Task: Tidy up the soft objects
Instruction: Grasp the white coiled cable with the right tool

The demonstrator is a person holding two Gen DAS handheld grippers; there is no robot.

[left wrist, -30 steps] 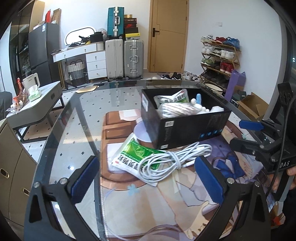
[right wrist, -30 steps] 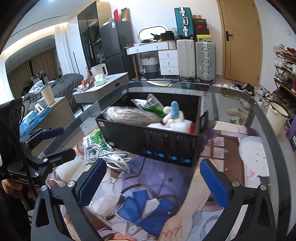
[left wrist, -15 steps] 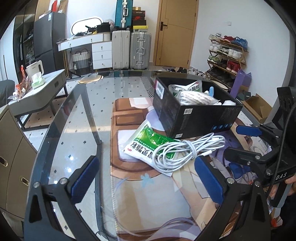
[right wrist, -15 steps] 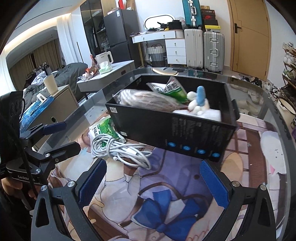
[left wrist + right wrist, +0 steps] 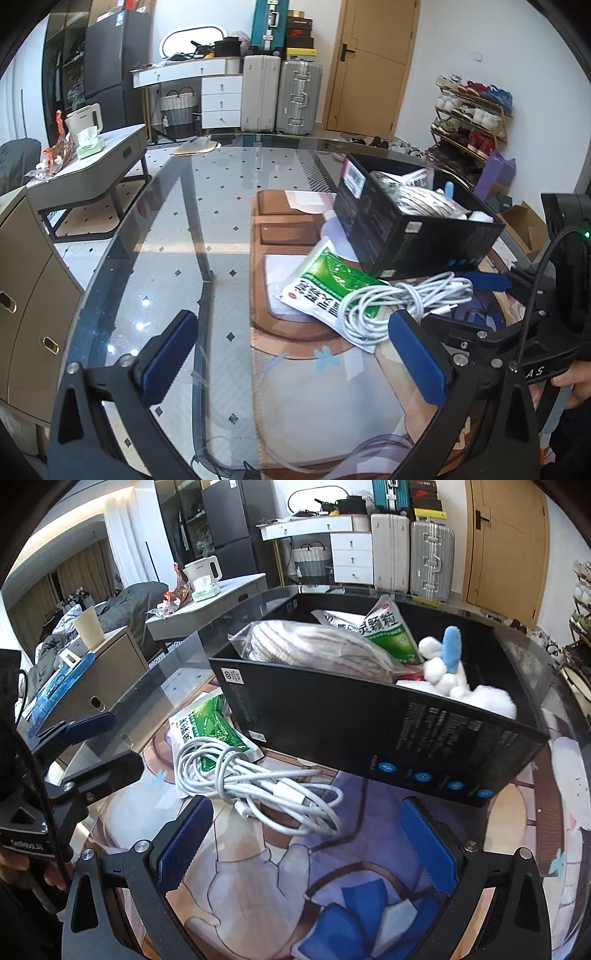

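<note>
right wrist view shows my right gripper (image 5: 303, 845) spread wide and empty, low over the printed mat, with the coiled white charging cable (image 5: 255, 779) just ahead of its left pad. the cable lies partly on the flat green-and-white foil pouch (image 5: 207, 727), and both sit outside the black cardboard box (image 5: 388, 731) that already holds a bagged knit bundle, another pouch and a white plush toy. my left gripper (image 5: 295, 362) is also released, holding nothing, beside the cable on the glass table (image 5: 166, 240). i judge the cable is next: i should centre the pads across the thick bunched middle of the coil, not a single loop, clench firmly, lift clear of the pouch, then carry it over the box wall.
</note>
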